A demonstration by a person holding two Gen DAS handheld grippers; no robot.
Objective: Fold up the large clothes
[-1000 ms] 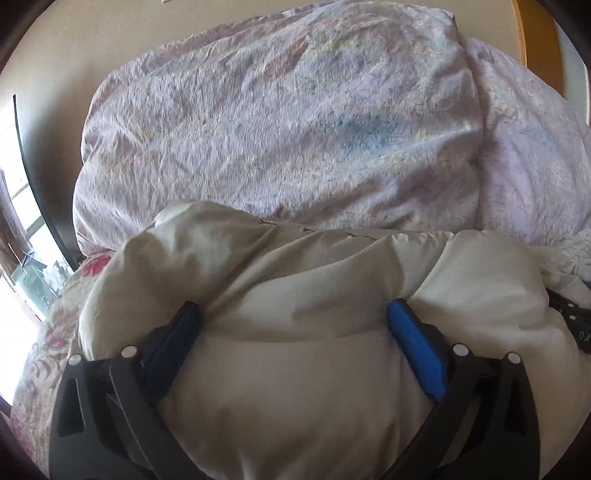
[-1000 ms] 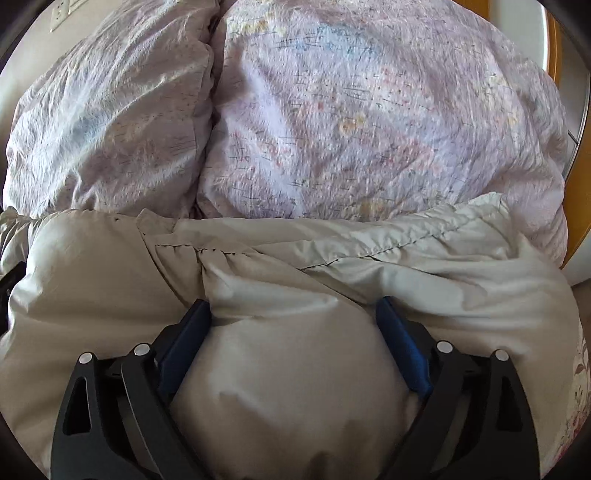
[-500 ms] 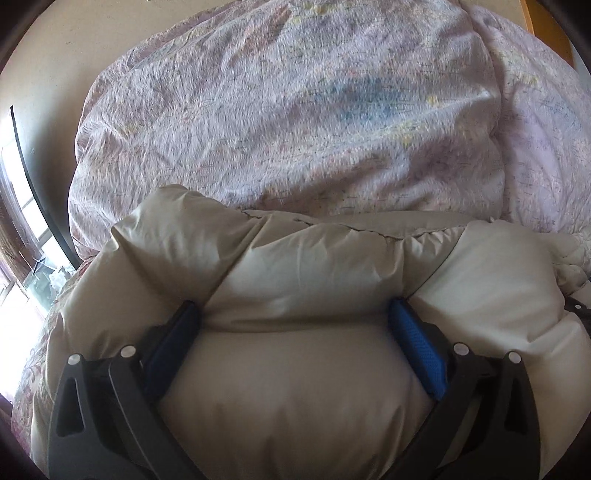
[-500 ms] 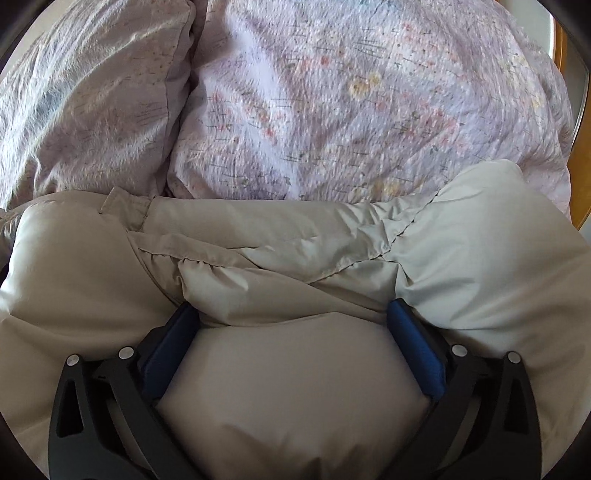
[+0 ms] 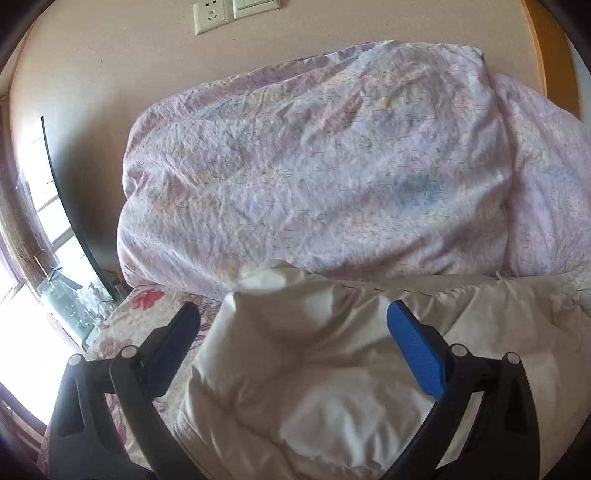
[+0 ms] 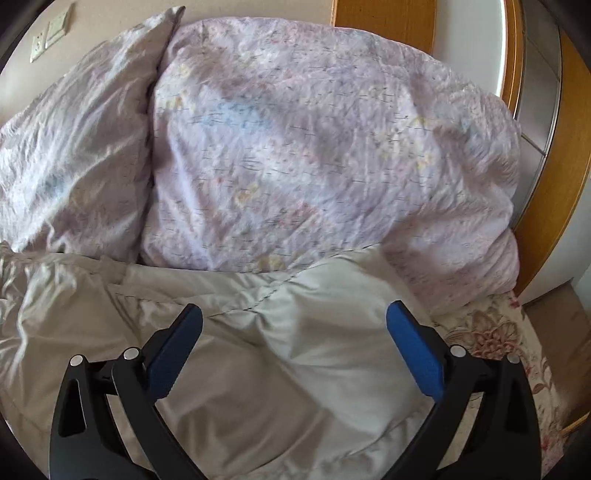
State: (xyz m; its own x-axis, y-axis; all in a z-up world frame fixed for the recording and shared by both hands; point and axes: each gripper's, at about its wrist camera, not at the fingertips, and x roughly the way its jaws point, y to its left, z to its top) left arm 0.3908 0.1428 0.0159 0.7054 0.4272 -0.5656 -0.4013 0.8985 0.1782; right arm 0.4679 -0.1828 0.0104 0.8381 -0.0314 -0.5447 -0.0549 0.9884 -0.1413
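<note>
Left wrist view: the left gripper (image 5: 293, 325) is gaping wide, gripping nothing; the beige padded coat (image 5: 332, 369) is lying between and beneath its fingers, with the lilac duvet (image 5: 314, 166) ahead. Right wrist view: the right gripper (image 6: 294, 325) is likewise spreading wide and empty over the coat (image 6: 258, 369); the duvet (image 6: 314, 147) is bulging beyond.

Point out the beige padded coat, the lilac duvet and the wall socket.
beige padded coat (image 6: 280, 354): right wrist view, on its smooth quilted panel between the open fingers.
lilac duvet (image 5: 314, 177): left wrist view, on the crinkled top of the bundle.
wall socket (image 5: 213, 15): left wrist view, on its white faceplate.
</note>
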